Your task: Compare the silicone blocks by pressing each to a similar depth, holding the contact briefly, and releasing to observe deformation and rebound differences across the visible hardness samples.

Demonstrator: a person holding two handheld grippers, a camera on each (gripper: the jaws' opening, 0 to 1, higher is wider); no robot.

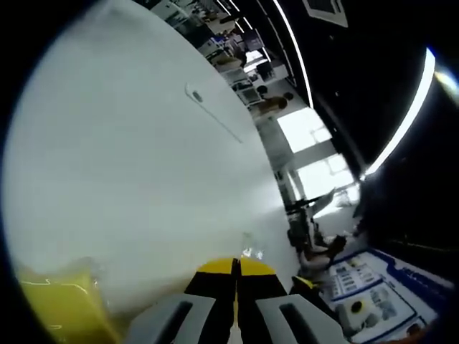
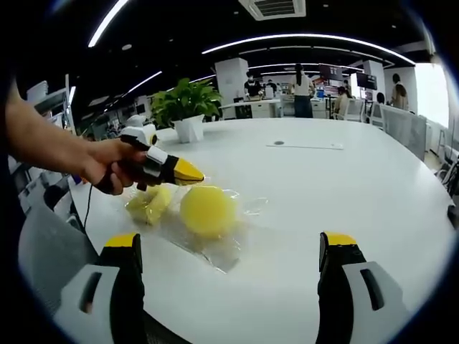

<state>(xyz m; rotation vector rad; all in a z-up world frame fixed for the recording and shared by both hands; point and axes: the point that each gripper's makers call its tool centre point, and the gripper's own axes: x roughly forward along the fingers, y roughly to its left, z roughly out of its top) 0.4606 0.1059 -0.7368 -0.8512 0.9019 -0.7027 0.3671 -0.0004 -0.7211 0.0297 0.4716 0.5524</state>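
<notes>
1. A large, smooth white oval table [image 2: 344, 186] spreads across an open office lit by long ceiling light strips [image 2: 301, 37].
2. A round yellow silicone block [image 2: 208, 210] lies on the table inside clear plastic wrapping [image 2: 228, 252], beside smaller yellow pieces [image 2: 149, 203].
3. The left gripper [image 2: 188, 172], held in a hand [image 2: 107, 166], has its yellow-tipped jaws closed together just above the wrapping.
4. The right gripper [image 2: 231, 252] has its jaws spread wide, holding nothing.
5. A leafy green plant in a white pot [image 2: 188, 107] stands at the far edge, and people stand at desks beyond.

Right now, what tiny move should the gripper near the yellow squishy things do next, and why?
Probably lower the left gripper a little onto the round yellow block. Its fingers look shut and hover just above the block, which sits in a clear bag on the white table, seemingly unpressed.
</notes>
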